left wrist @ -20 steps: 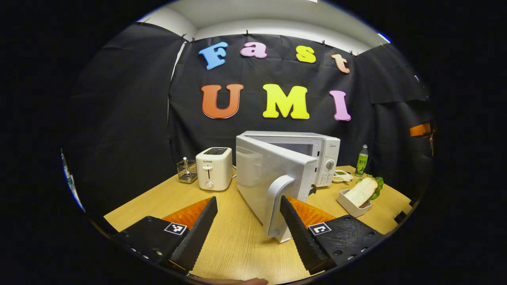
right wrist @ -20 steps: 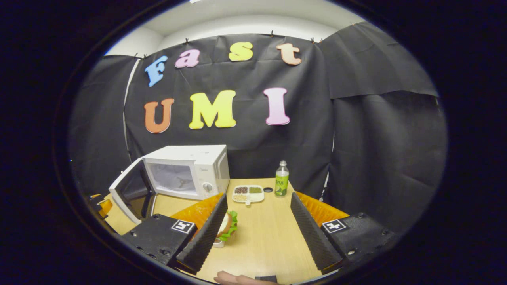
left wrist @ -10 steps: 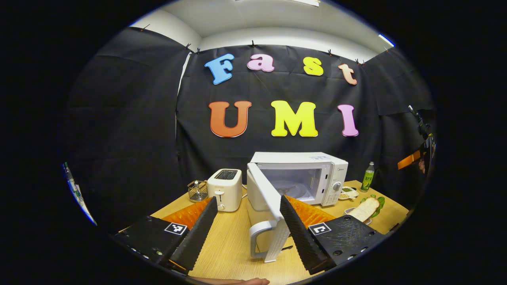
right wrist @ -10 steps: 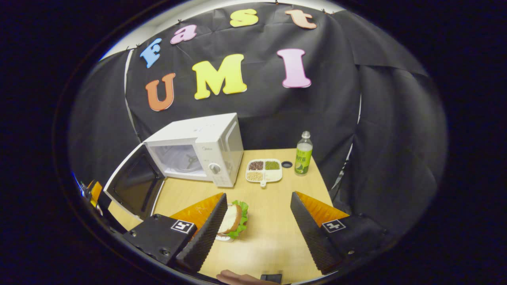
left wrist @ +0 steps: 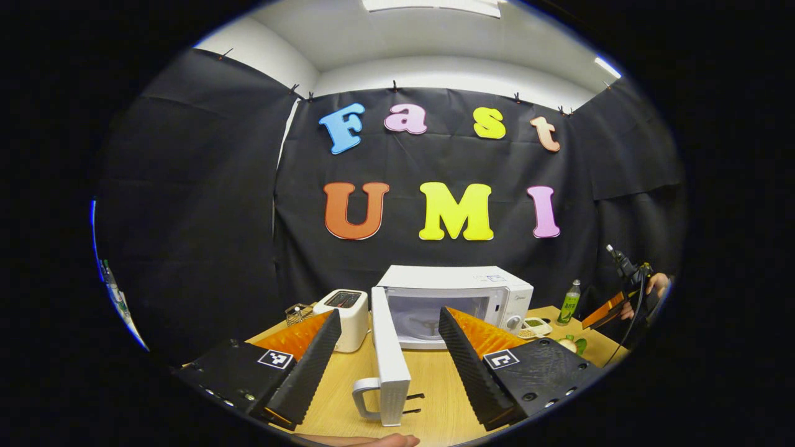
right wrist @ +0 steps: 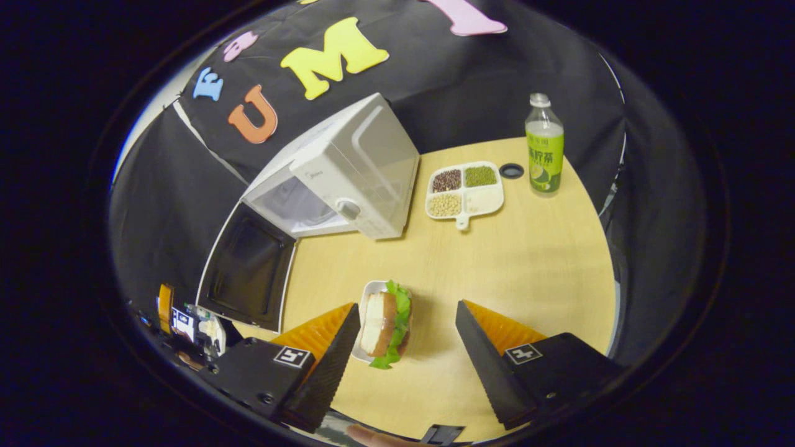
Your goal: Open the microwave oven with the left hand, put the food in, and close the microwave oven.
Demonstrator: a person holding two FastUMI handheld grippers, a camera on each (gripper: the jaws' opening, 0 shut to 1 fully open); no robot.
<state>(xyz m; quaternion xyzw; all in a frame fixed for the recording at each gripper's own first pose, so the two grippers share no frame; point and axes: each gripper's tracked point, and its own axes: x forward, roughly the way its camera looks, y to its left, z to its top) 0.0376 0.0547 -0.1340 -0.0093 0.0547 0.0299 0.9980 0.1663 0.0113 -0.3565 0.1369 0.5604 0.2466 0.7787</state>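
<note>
We hold both claws wide open and empty; the right claw (right wrist: 404, 366) hovers above the sandwich (right wrist: 386, 321) in its small white dish (right wrist: 366, 297) on the worktop (right wrist: 528, 248), near the open microwave oven (right wrist: 348, 171). The sandwich looks soft and loose, so we judge the stiff dish rim the safer hold. The left claw (left wrist: 390, 366) faces the door (left wrist: 388, 354).

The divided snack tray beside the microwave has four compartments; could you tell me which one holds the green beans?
In the right gripper view, the divided tray holds the green beans in the compartment nearest the green bottle. The dark beans and pale beans sit in the two microwave-side compartments.

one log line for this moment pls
microwave door: open | left gripper: open, off the handle | right gripper: open, above sandwich in its dish | food not yet in microwave
</note>
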